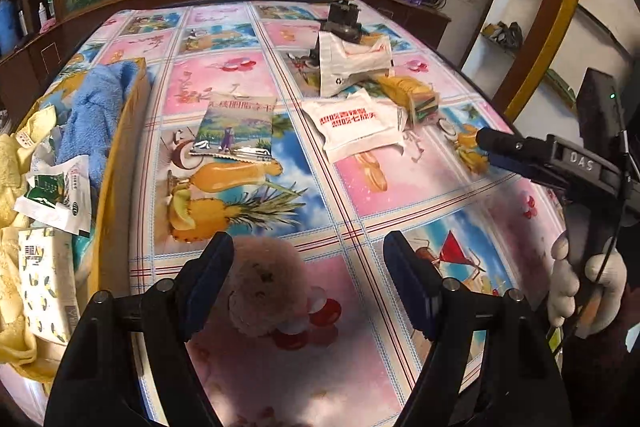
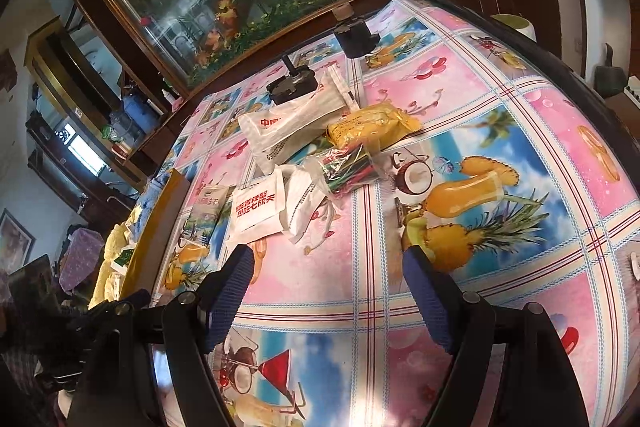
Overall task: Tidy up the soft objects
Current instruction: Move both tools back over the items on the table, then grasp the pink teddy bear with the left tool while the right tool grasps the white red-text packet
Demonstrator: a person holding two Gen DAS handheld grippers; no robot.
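Two tools, both with jaws spread wide and holding nothing. Left tool (image 1: 308,267): over the near part of the surface (image 1: 360,195), a pink plush toy (image 1: 262,291) lying between its fingers, closer to the left one; contact cannot be told. Right tool (image 2: 328,283): above bare patterned cloth, nothing between its fingers; a gloved hand (image 1: 576,291) holds its handle.

Landmark: white packet with red lettering (image 1: 356,129), flat near mid-surface. Left of it, a scenic-print foil packet (image 1: 236,129). Just right of it, a clear bag of coloured strips (image 2: 348,167). Beyond it, a yellow packet (image 2: 372,125) and a large white bag (image 2: 292,129). Far left of it, a cardboard box (image 1: 120,163) holding a blue towel (image 1: 96,115), yellow cloth (image 1: 16,163), small packets.
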